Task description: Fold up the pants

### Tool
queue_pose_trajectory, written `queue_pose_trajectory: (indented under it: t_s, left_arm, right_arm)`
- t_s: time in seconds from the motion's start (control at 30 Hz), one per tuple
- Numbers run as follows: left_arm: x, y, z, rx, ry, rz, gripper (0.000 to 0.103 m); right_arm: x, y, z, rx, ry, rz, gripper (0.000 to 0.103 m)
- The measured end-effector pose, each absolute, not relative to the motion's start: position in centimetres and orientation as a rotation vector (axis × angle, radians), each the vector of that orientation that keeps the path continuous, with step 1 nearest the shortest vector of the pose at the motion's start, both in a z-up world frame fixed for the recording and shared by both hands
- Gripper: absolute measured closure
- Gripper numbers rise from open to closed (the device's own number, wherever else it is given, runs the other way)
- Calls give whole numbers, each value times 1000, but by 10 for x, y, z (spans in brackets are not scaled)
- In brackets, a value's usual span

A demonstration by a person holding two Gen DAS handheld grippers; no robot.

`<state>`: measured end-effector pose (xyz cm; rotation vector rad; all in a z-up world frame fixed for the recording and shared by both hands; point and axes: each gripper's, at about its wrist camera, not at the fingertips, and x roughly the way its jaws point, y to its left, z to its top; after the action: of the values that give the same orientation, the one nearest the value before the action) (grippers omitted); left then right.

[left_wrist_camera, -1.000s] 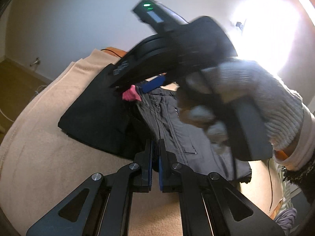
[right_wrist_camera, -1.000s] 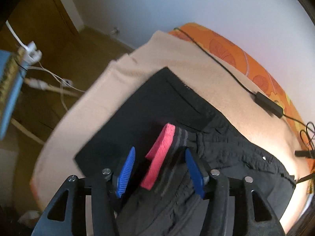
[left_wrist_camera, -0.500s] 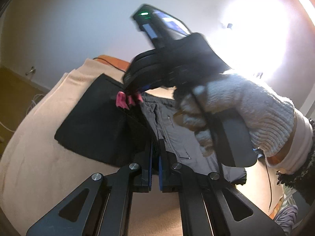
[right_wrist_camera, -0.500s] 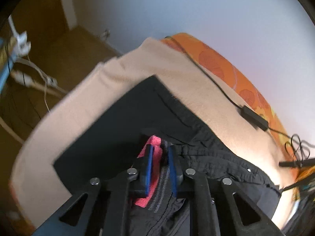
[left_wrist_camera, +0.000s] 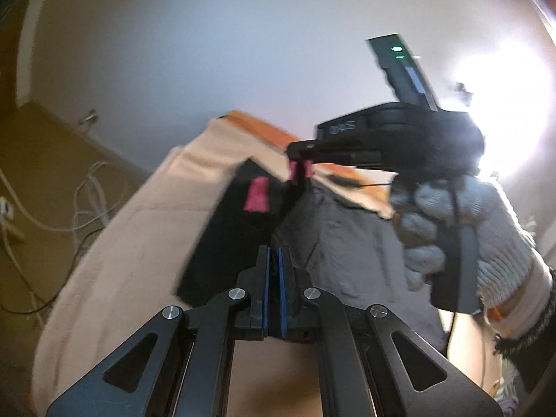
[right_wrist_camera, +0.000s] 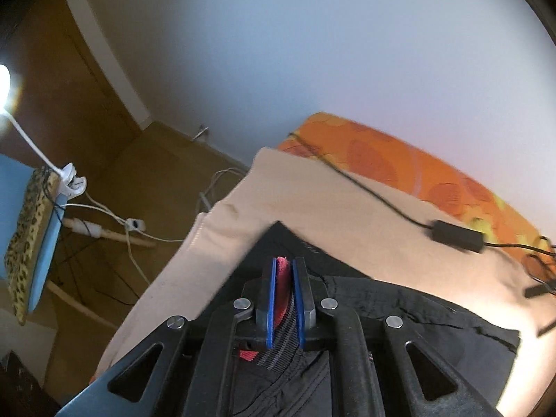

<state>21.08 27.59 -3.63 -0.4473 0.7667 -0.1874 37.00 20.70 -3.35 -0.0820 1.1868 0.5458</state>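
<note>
Two grippers have hold of the pants, which lie partly on the blanket and are partly lifted off it. Our right gripper has its blue pads pressed nearly together on the pink-and-grey waistband, a thin strip of it showing between them. Our left gripper is likewise almost closed, with dark cloth pinched in the narrow slit between its pads, nearer to us than the waistband. In the left view the gloved right hand carries its tool above the pants, and a pink patch of the band shows on the black cloth just beyond. We judge the fold to be under way but not yet laid down — the cloth between the two grips hangs slack and rumpled. What could go wrong: the waistband is thick and elastic, so if we pull the grips apart too hard it may slide out of the right pads; if we move unevenly, the fold will land skewed on the blanket. Beyond the pants a black cable and its adapter lie across the blanket — a wide swing of cloth could catch them and drag them along.
</note>
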Motion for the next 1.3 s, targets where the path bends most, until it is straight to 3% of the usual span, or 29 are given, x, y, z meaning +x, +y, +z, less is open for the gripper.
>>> queue_pose_trajectory:
  t_s: [0.1, 0.17, 0.33, 0.43, 0.47, 0.6, 0.8, 1.03, 1.17, 1.3]
  left_arm:
    - [216, 280, -52, -419, 824, -150, 100]
    - [216, 276, -57, -382, 839, -138, 100]
    - [204, 274, -54, -346, 838, -119, 100]
    - [199, 274, -53, -339, 832, -110, 100]
    - [198, 273, -52, -339, 827, -108, 100]
    - [201, 269, -46, -328, 822, -96, 100]
    - [211, 268, -49, -295, 845, -50, 100]
    - [223, 284, -36, -280, 830, 37, 100]
    - [219, 295, -33, -291, 835, 57, 100]
    - [212, 305, -27, -345, 830, 31, 99]
  right_arm:
    - [373, 217, -54, -41, 1226, 621, 87]
    - [371, 217, -53, -48, 1214, 638, 63]
    - [353, 184, -11, -90, 1085, 652, 57]
    - [324, 127, 18, -71, 1030, 624, 39]
    - [312, 106, 24, -75, 1011, 607, 38]
    - [256, 11, 28, -101, 997, 487, 38]
    - [205, -86, -28, 2, 1158, 344, 37]
    - [202, -73, -60, 148, 1253, 448, 39]
    - [200, -52, -63, 50, 1265, 471, 53]
    - [199, -60, -53, -14, 1225, 427, 54]
